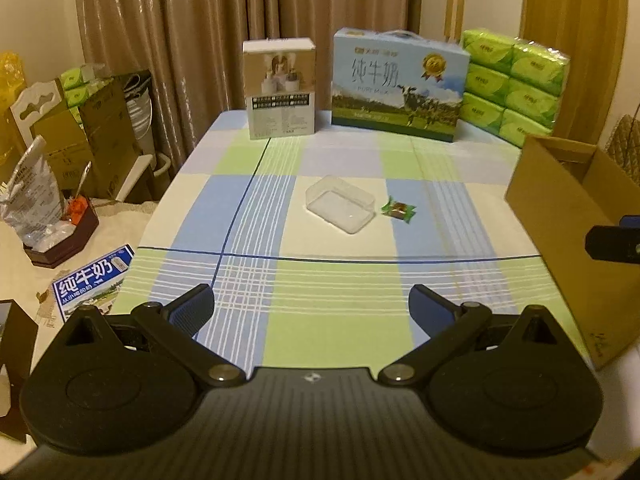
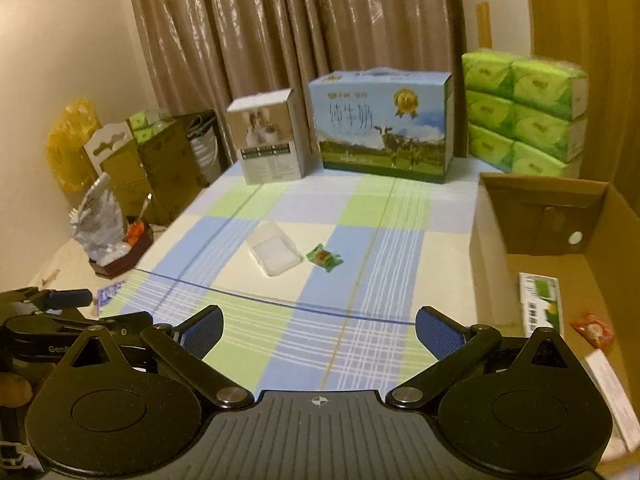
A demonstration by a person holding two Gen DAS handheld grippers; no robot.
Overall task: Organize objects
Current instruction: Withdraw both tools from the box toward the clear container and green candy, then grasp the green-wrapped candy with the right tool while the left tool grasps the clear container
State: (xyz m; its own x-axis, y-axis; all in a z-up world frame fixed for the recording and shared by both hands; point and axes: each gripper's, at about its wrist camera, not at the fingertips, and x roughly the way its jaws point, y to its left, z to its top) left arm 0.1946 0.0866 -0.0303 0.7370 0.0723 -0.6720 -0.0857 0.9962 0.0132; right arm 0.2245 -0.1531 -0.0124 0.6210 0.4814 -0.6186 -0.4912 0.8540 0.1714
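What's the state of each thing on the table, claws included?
Left claw: open, empty.
Right claw: open, empty.
Clear plastic container: lidless, empty, flat on the cloth.
Green-wrapped candy: wrapped, lying beside the container, apart from it.
Cardboard box: open at the top, a few small packets inside.
Milk carton: closed, upright.
White product box: closed, upright.
Tissue packs: wrapped, stacked.

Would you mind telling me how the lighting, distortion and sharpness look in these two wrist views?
Left wrist view: dim, warm yellowish light, soft overall, fisheye bending the tablecloth lines, glare streaks on the curtain. Right wrist view: same warm cast, dark vignetted corners, cardboard box edges bowed, candy slightly blurred.
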